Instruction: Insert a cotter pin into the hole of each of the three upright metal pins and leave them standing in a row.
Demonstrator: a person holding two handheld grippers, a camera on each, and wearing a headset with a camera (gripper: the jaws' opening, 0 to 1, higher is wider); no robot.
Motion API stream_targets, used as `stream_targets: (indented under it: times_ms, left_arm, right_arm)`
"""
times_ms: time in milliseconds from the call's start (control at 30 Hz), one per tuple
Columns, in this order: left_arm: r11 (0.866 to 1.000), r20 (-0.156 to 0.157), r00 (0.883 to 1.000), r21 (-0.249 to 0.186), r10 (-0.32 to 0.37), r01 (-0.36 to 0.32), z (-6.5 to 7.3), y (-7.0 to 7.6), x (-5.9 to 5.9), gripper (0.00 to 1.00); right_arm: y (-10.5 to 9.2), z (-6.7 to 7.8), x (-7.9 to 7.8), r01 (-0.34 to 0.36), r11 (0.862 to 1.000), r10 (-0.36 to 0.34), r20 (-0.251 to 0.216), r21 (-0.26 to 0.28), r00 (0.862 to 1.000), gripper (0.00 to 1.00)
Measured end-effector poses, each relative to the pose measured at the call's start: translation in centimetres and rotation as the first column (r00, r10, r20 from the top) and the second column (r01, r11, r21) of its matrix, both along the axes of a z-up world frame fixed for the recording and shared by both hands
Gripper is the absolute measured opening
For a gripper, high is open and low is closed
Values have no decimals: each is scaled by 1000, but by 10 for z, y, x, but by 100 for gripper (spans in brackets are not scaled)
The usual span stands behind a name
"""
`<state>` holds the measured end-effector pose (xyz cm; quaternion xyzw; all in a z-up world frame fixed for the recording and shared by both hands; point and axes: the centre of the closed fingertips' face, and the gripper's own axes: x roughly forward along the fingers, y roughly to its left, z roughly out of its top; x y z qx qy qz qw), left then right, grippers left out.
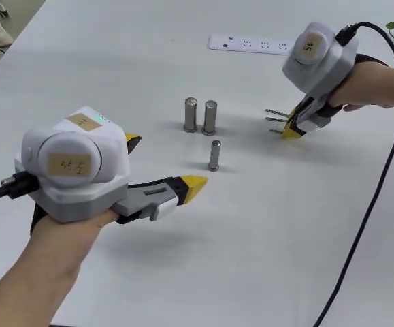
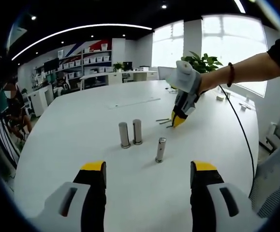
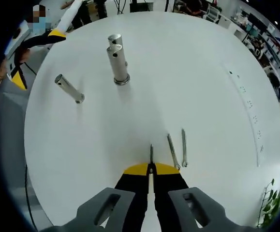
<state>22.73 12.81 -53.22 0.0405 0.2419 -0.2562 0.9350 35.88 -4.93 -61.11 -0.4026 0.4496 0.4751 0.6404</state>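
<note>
At the lower left of the head view, the left gripper (image 1: 162, 162) hangs over the table (image 1: 265, 259) with its jaws wide apart and nothing between them. In the middle stand the three metal pins (image 1: 210, 117), two close together and the third pin (image 1: 214, 155) alone just below them. At the upper right, the right gripper (image 1: 290, 131) has its jaws pressed together on one cotter pin (image 3: 151, 153). The two other cotter pins (image 3: 184, 147) lie just beside it. I think the grip must be firm, with the free end pointing straight at a hole, while the empty gripper steadies that metal pin.
</note>
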Motion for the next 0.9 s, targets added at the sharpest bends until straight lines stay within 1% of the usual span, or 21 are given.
stream_targets:
  times_ms: [33,233,267,333,433,567,700,833,867,900]
  left_arm:
    - [1000,-2,1000,1,-1,1,0,0,0,69]
    - [1000,-7,1000,3,-5,5,-2,0,-2,68]
    - [1000,-9,1000,4,-5,6,-2,0,-2,68]
    - [1000,-12,1000,6,-8,8,-3,0,-2,68]
    - [1000,-15,1000,8,-11,11,-4,0,-2,68]
    - [1000,-17,1000,8,-12,13,-3,0,-1,67]
    - [1000,-17,1000,6,-15,15,-1,2,1,65]
    - [1000,-12,1000,16,-26,26,2,2,6,64]
    - [1000,-12,1000,14,-27,28,2,2,7,64]
    - [999,-11,999,14,-31,31,3,1,8,63]
  right_arm:
    - [1,0,-2,8,1000,-8,-14,2,1000,0]
    - [1,0,-2,11,1000,-11,-9,1,1000,0]
    - [1,0,-1,10,1000,-10,-9,5,1000,0]
    - [0,-1,1,29,999,-29,-19,20,999,0]
    - [2,-1,0,36,999,-35,-21,28,999,0]
    - [0,-1,-1,18,1000,-18,-9,26,1000,0]
    - [-2,2,1,19,999,-19,7,46,1000,0]
    - [-4,4,2,5,998,-7,29,56,1000,0]
    - [-3,6,0,4,998,-7,37,62,999,0]
    - [-1,9,0,13,996,-17,39,88,999,0]
